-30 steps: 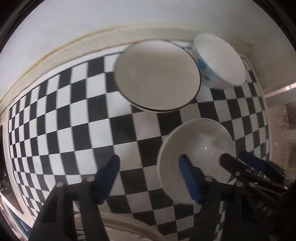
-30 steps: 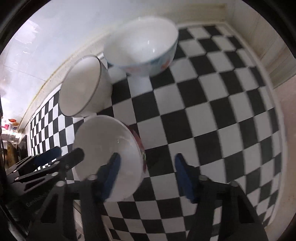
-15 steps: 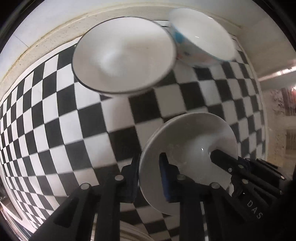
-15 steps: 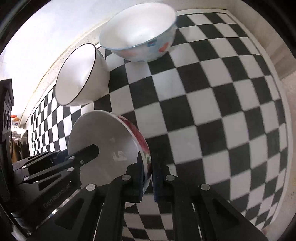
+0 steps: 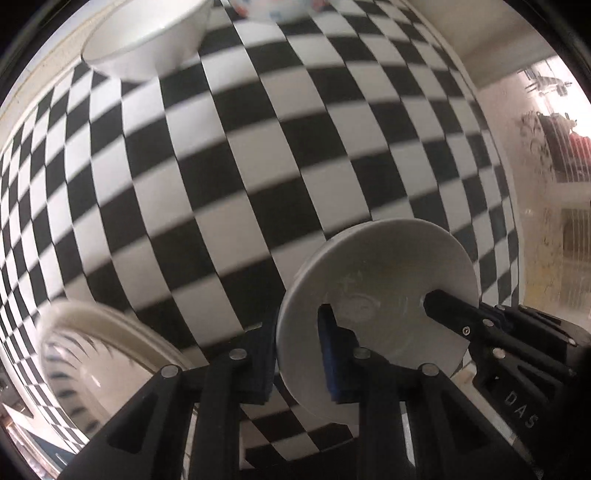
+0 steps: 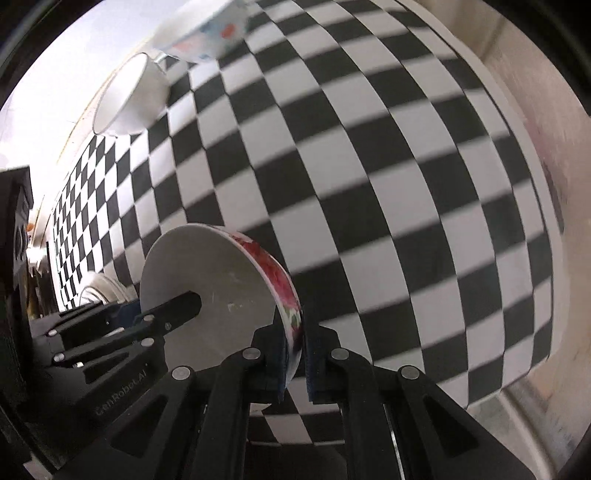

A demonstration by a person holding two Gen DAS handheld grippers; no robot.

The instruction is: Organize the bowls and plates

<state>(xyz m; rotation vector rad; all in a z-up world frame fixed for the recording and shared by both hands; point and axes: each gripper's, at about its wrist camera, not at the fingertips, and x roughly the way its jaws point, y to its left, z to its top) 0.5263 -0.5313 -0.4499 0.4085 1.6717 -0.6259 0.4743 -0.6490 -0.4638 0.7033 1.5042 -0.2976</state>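
Both grippers point steeply down over the checkered cloth (image 5: 258, 166), each pinching opposite sides of one bowl (image 5: 380, 314) — the left gripper (image 5: 297, 354) clamps its rim at about 9 o'clock, one blue pad inside, one outside. The right gripper (image 6: 295, 350) clamps the far rim, on the bowl's (image 6: 221, 295) red floral band, at 3 o'clock. The bowl hangs tilted between them, above the cloth. A plain white bowl (image 5: 147, 40) and a flowered bowl (image 6: 207, 33) sit at 11 to 12 o'clock; a striped plate (image 5: 99, 362) lies at 8 o'clock in the left view.
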